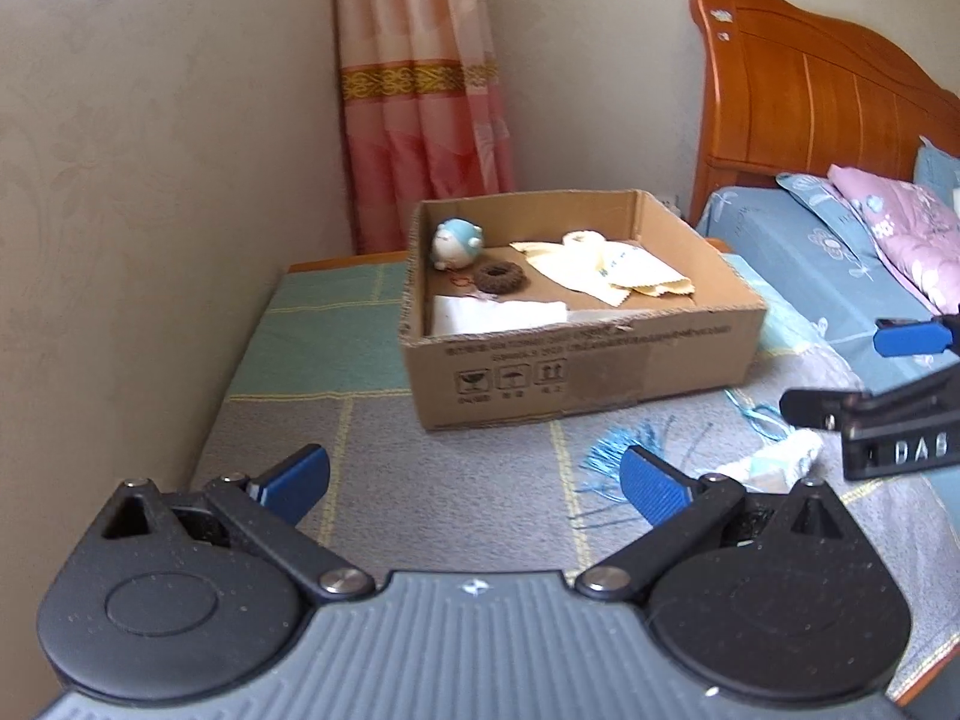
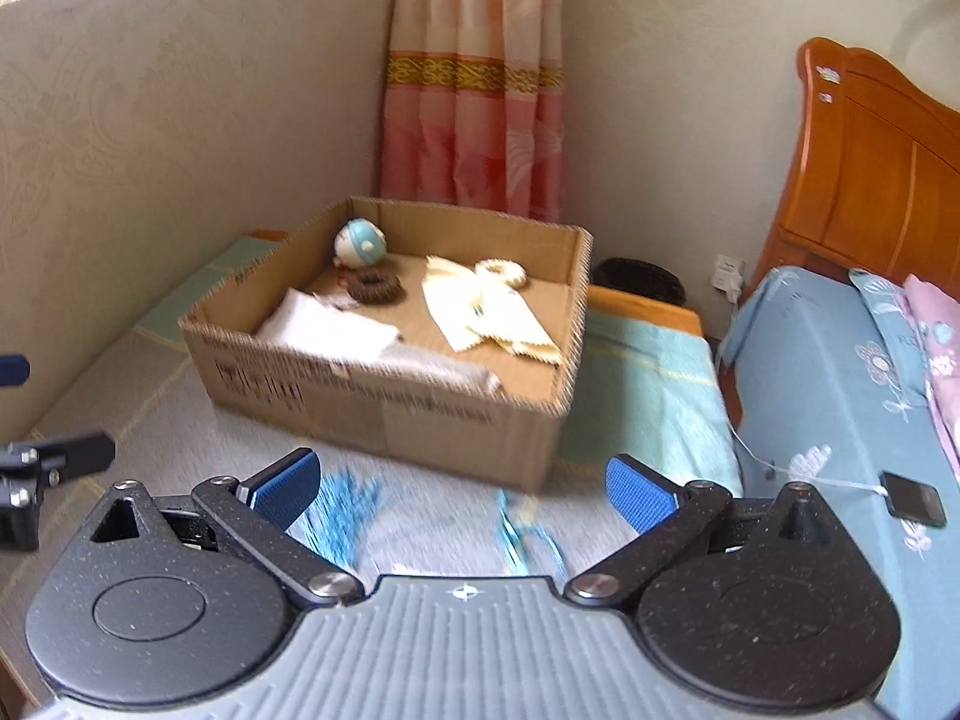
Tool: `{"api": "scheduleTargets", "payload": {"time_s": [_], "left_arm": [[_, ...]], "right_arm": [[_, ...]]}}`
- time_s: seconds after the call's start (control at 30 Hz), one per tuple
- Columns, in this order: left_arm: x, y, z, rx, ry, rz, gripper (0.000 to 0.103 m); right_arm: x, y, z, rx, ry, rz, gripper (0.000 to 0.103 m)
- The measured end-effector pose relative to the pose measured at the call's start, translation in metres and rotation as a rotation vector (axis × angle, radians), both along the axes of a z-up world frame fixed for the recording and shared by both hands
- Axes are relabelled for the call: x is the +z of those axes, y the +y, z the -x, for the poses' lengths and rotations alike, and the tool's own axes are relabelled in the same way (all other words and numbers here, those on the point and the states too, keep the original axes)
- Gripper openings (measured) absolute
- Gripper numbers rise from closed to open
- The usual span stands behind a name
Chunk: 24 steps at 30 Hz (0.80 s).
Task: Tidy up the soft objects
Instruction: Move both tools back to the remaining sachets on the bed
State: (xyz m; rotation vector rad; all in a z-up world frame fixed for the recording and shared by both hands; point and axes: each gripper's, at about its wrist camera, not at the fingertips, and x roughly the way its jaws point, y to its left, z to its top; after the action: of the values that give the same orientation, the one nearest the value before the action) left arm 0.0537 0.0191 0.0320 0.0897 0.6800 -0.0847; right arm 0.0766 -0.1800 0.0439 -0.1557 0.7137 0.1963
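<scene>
A shallow cardboard box (image 1: pixel 576 372) (image 2: pixel 384 408) stands on a blanket-covered surface. Inside lie a blue-and-white plush ball (image 1: pixel 457 242) (image 2: pixel 360 244), a brown scrunchie (image 1: pixel 500 277) (image 2: pixel 374 287), a cream scrunchie (image 1: pixel 585 240) (image 2: pixel 501 271), a yellow cloth (image 1: pixel 606 276) (image 2: pixel 486 318) and a white cloth (image 1: pixel 498 315) (image 2: pixel 336 330). A blue tassel (image 1: pixel 612 456) (image 2: pixel 345 510) and a pale folded cloth (image 1: pixel 774 459) lie on the blanket in front of the box. My left gripper (image 1: pixel 474 483) is open and empty, short of the box. My right gripper (image 2: pixel 459 483) (image 1: pixel 864 372) is open and empty above the tassel.
A wall runs along the left, with a pink curtain (image 1: pixel 420 90) in the corner behind the box. A bed with a blue sheet (image 2: pixel 840 396), pillows and a wooden headboard (image 1: pixel 810 102) stands to the right. A dark phone (image 2: pixel 915 504) on a white cable lies on the bed.
</scene>
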Motion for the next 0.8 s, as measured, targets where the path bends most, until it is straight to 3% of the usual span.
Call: {"api": "scheduleTargets", "payload": {"time_s": [0.43,0.8], "left_arm": [[-0.023,-0.071,0.000,-0.142,0.085,0.018,0.102],[-0.056,-0.113,-0.019,-0.220,0.194,0.001,0.102]], "right_arm": [[-0.054,-0.051,0.052,-0.042,0.083,0.009,0.103],[-0.063,-0.067,0.058,-0.012,0.095,0.026,0.103]]}}
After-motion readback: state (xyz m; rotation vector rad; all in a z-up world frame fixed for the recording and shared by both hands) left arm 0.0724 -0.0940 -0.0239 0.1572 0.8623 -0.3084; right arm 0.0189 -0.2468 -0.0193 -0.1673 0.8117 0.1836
